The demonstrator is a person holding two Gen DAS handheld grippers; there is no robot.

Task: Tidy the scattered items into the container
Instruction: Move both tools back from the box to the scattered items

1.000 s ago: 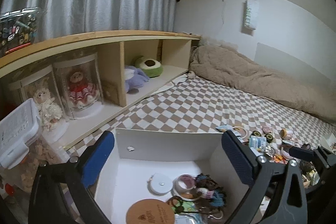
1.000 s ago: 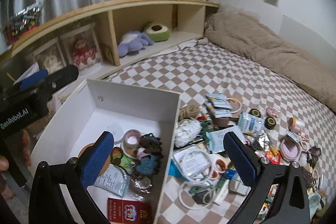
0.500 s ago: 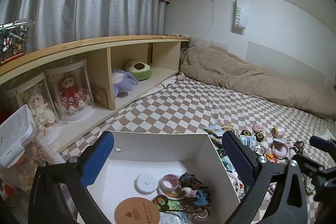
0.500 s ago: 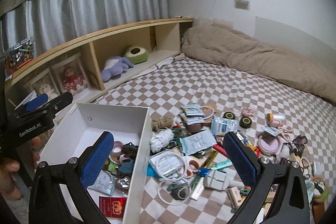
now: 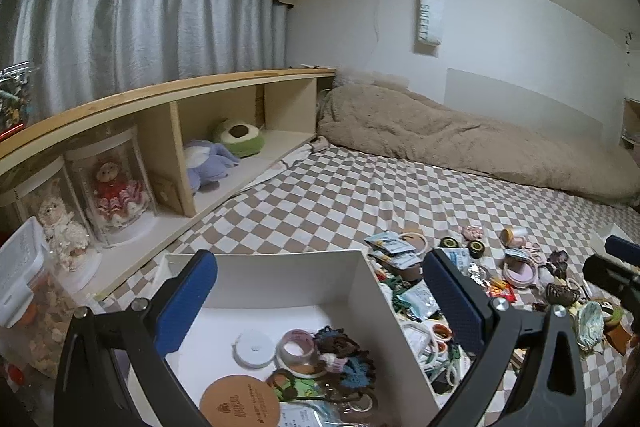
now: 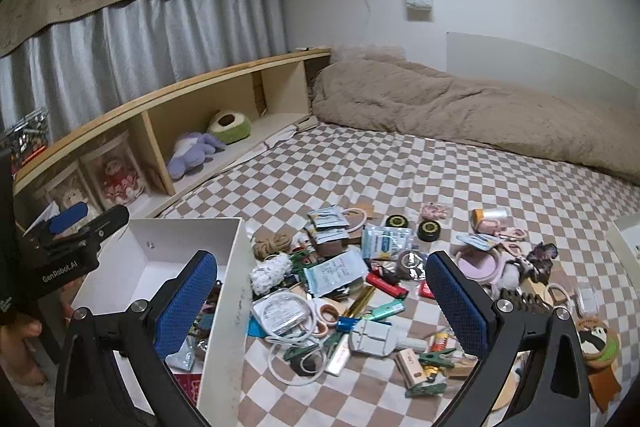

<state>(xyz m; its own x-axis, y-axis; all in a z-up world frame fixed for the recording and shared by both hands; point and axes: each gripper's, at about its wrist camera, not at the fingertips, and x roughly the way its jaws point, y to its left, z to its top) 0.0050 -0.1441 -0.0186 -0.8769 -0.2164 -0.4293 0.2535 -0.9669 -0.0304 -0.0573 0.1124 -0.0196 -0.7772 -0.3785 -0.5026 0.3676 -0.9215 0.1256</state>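
The white container [image 5: 280, 279] sits on the checkered bed [image 6: 360, 163], already holding a cork coaster [image 5: 239, 405], a tape roll [image 5: 297, 347] and some crocheted bits. Just beside its right wall the scattered items [image 6: 352, 279] lie in a heap: packets, rings, clips, lighters. The left tool [image 5: 320, 299] hangs over the box, fingers wide apart and empty; the right tool [image 6: 322, 301] hovers over the pile, spread and empty too. A wooden shelf [image 5: 168, 99] with plush toys runs along the curtain.

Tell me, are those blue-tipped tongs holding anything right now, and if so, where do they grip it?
Nothing is held. The left tongs gape open above the white box, and the right tongs gape open over the clutter on the bed.
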